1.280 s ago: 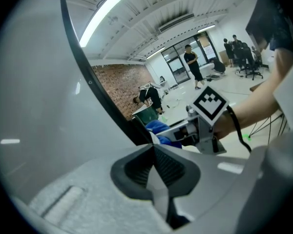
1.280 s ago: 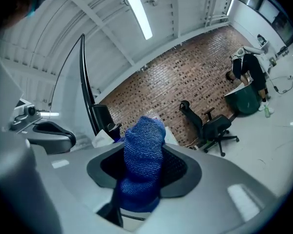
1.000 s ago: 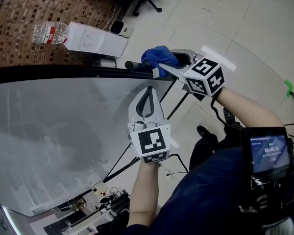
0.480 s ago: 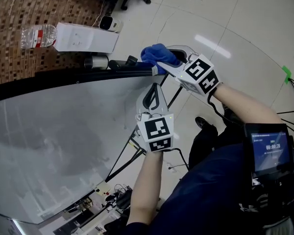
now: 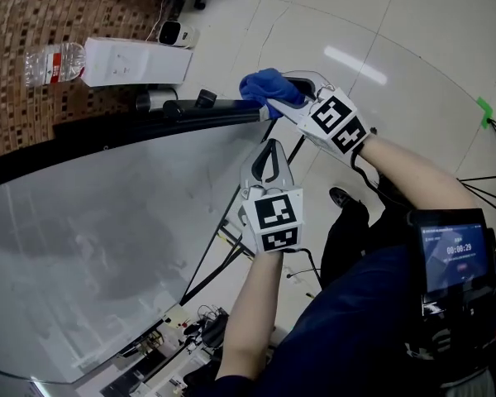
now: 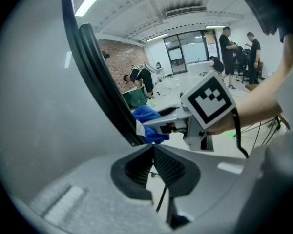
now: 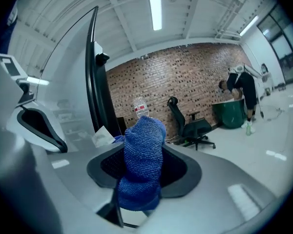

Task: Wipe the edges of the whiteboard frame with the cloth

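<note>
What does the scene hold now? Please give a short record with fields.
Right gripper: shut on the blue cloth
Left gripper: shut, empty, near the whiteboard side edge
Cloth place: at the corner of the black frame
Floor beyond: water bottle, white box

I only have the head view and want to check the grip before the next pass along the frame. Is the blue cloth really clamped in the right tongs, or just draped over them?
Observer: Clamped. In the right gripper view the right tongs pinch the bunched blue cloth between both pads.
Operator: And the left tongs, are they carrying anything?
Observer: No. The left gripper view shows the left tongs shut, pads together, with nothing between them.
</note>
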Motion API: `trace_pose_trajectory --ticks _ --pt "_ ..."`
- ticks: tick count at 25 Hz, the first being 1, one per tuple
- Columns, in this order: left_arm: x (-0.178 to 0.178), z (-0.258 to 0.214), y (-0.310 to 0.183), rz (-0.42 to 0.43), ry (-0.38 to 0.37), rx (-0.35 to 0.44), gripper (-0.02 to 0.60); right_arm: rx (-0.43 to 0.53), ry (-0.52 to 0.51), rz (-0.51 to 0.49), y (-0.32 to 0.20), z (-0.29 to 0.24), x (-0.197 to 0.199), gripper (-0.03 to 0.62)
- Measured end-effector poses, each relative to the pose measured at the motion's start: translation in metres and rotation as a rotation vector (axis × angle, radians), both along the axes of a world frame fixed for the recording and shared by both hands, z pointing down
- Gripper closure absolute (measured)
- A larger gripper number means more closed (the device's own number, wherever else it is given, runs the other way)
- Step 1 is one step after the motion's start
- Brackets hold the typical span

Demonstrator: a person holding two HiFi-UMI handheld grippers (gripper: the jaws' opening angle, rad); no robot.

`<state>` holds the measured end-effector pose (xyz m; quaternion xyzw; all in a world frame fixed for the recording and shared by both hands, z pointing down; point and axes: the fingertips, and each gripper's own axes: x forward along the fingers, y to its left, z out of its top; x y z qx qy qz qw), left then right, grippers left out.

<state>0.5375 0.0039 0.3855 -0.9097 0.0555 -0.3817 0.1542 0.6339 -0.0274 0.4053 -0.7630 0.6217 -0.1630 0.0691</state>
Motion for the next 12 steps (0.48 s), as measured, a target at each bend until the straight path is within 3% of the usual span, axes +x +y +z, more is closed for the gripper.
trace_pose_trajectory --ticks 4,6,7,9,12 --pt "-0.003 0.008 0.004 0.015 -0.021 -0.006 0.578 -0.177 0.432 0.060 0.002 -0.007 0.002 0.416" --pt "-0.006 0.011 0.005 0.017 -0.029 -0.011 0.578 -0.220 0.479 0.087 0.002 -0.001 0.005 0.416" --pt "-0.007 0.012 0.005 0.017 -0.033 -0.014 0.578 -0.226 0.439 0.096 0.003 0.004 0.008 0.416" --pt "-0.011 0.014 0.005 0.018 -0.039 -0.023 0.578 -0.199 0.259 0.089 0.004 0.018 0.012 0.416" --pt "-0.016 0.019 0.004 0.019 -0.046 -0.035 0.578 -0.047 -0.155 0.053 0.002 0.042 0.012 0.418"
